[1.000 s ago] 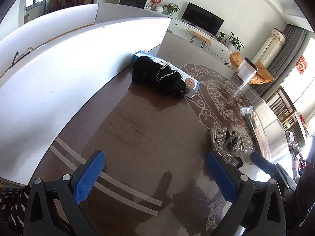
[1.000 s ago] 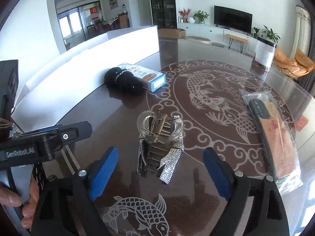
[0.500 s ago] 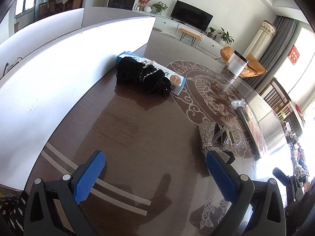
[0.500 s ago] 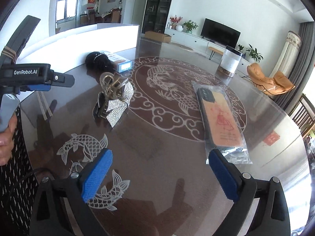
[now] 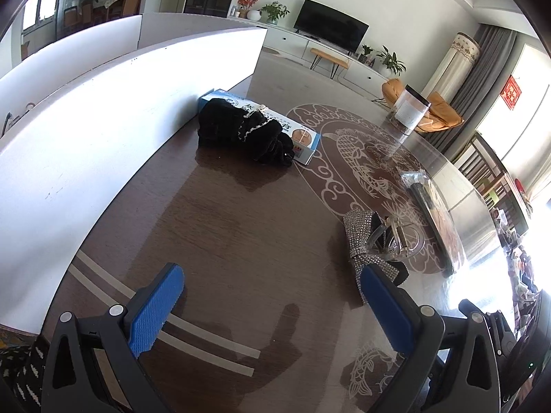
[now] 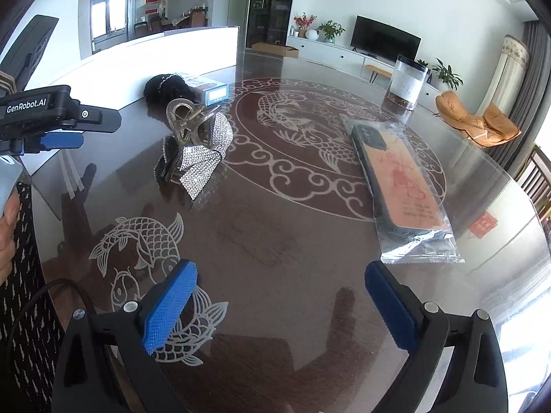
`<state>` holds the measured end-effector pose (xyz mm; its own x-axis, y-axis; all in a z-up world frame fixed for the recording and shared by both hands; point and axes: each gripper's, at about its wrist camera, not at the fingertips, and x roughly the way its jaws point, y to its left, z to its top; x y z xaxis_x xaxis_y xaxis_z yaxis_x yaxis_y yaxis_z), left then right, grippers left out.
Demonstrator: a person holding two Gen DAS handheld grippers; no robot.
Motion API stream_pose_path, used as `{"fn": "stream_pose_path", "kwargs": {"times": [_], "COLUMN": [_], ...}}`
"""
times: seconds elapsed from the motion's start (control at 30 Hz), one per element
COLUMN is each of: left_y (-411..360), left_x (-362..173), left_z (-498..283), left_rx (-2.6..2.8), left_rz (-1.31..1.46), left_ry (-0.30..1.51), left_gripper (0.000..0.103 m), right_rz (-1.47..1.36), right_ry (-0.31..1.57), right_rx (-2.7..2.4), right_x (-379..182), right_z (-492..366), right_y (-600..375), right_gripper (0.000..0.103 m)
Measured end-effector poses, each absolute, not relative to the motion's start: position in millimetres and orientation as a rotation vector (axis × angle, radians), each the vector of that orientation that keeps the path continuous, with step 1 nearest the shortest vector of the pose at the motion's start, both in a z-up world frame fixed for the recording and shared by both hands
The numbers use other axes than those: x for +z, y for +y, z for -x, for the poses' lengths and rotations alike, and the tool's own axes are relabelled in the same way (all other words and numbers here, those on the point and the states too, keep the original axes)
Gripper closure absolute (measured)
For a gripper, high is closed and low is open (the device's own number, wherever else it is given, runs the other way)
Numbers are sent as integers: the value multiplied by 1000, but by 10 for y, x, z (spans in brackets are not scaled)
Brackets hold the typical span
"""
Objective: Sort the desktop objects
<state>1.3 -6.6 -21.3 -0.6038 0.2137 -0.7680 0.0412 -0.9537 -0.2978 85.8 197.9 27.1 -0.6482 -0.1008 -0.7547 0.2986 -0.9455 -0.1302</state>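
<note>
The right gripper [image 6: 280, 304] is held over the table [image 6: 282, 241] with its blue pads [image 6: 170, 304] spread wide and nothing between them; only the glossy dark tabletop with its pale fish pattern is seen in the gap; the left gripper [image 5: 272, 313] is likewise spread wide and empty, its pads [image 5: 156, 311] set over bare brown wood crossed by two pale stripes; in the right wrist view the left gripper [image 6: 51, 117] is seen at the left edge, carried by a hand [image 6: 7, 237] beside a black patterned sleeve; just beyond the left gripper's right pad a hair clip [image 5: 382, 237] with a rhinestone bow is laid on the table, the bow partly hidden behind that pad; in the right wrist view the same hair clip [image 6: 194, 148] is found ahead and to the left of the right gripper, well apart from it; ahead and to the right a phone case [image 6: 399, 182] sealed in a clear bag is laid flat; farther back a black scrunchie [image 5: 241, 130] is piled on a blue and white box [image 5: 303, 141], both placed against a white board [image 5: 103, 110] standing along the table's left edge; a clear jar [image 6: 408, 82] with a dark lid is stood near the far edge of the table.
</note>
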Motion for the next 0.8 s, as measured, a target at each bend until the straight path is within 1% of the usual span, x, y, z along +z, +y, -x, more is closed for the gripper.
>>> {"fn": "stream_pose_path", "kwargs": {"times": [0.13, 0.37, 0.8], "left_y": [-42, -50, -45], "left_x": [-203, -199, -185], "left_z": [-20, -27, -42], "left_rx": [2693, 2690, 2694], "left_rz": [1344, 1340, 1332], "left_ry": [-426, -435, -428], "left_gripper": [0, 0, 0], "right_rz": [-1193, -1221, -1254], "right_ry": [348, 317, 248], "right_rx": [-2639, -2639, -2616], "right_x": [269, 258, 234], "right_z": [-850, -818, -771], "right_y": [1990, 2007, 2055], "right_gripper": [4, 0, 0]}}
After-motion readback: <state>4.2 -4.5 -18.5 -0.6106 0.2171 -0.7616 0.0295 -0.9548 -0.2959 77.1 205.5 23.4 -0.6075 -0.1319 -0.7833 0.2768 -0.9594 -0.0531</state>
